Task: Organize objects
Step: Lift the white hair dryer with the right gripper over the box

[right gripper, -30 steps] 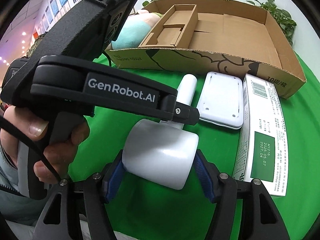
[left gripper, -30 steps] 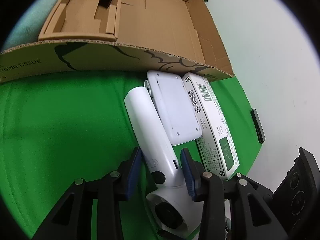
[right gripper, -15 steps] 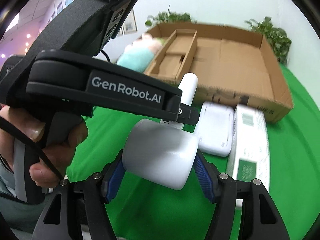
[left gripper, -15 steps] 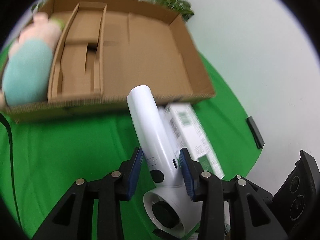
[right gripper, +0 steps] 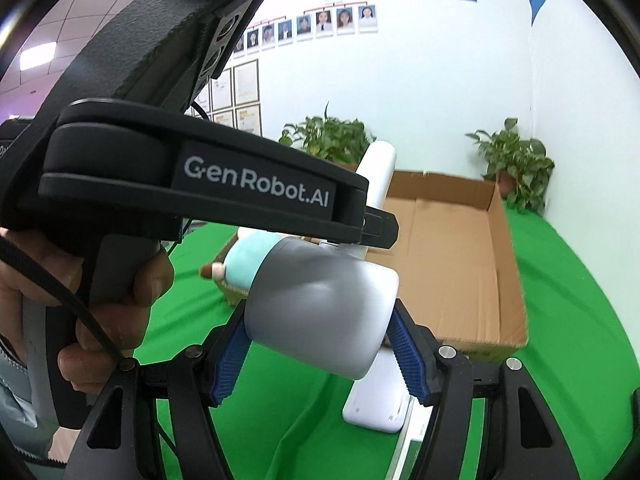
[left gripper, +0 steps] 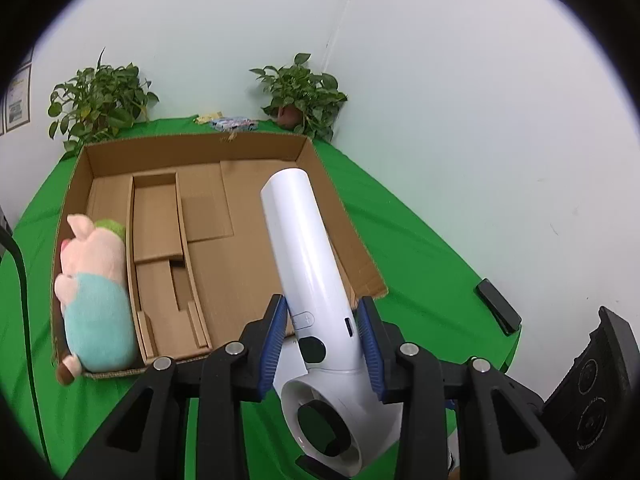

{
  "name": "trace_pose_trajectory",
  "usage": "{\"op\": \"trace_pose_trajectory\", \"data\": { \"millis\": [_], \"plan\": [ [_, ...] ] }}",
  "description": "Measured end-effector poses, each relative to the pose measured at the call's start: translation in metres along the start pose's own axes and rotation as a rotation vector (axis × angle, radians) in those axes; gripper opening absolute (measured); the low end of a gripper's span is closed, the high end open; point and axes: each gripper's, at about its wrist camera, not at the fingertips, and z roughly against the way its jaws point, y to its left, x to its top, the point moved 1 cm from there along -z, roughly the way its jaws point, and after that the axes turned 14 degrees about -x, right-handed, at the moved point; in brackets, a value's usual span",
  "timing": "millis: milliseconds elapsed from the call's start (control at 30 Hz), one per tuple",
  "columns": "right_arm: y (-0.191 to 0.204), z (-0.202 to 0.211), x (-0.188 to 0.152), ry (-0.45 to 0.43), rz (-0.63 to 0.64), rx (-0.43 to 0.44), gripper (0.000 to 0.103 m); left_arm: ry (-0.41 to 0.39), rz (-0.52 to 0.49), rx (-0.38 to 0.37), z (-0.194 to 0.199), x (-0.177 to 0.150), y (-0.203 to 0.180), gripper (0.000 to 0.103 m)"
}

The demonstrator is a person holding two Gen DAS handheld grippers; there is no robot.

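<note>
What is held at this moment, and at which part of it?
One white hair dryer, held by both: the left hand-held gripper clamps its handle near the buttons, and the right hand-held gripper clamps its barrel.

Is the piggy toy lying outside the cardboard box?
No, the pig plush lies inside the cardboard box, along its left wall.

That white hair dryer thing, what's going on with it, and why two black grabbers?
A person is tidying items into a cardboard box using two handheld grippers. Both clamp the same white hair dryer: the left gripper grips its handle, and the right gripper grips its grey barrel. The dryer is lifted off the green cloth, its handle pointing over the box. A plush pig already lies in the box's left compartment. A flat white device lies on the cloth outside the box.
</note>
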Motion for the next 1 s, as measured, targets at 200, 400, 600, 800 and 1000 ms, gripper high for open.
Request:
{"op": "trace_pose_trajectory", "data": {
  "millis": [200, 400, 600, 800, 1000],
  "plan": [
    [-0.001, -0.01, 0.014, 0.003, -0.007, 0.007, 0.063, 0.017, 0.003, 0.008, -0.005, 0.017, 0.013, 0.035],
    [-0.009, -0.043, 0.056, 0.028, -0.016, 0.026, 0.063, 0.033, 0.057, -0.02, -0.017, 0.066, 0.045, 0.035],
    [-0.02, -0.071, 0.105, 0.027, -0.015, 0.025, 0.063, 0.032, 0.027, -0.004, -0.022, 0.104, 0.049, 0.035],
    [-0.022, -0.087, 0.123, 0.042, -0.015, 0.027, 0.063, 0.057, 0.046, -0.001, -0.034, 0.115, 0.063, 0.035],
    [-0.027, -0.124, 0.116, 0.099, -0.028, 0.053, 0.063, 0.097, 0.098, 0.009, -0.053, 0.101, 0.086, 0.035]
  ]
}}
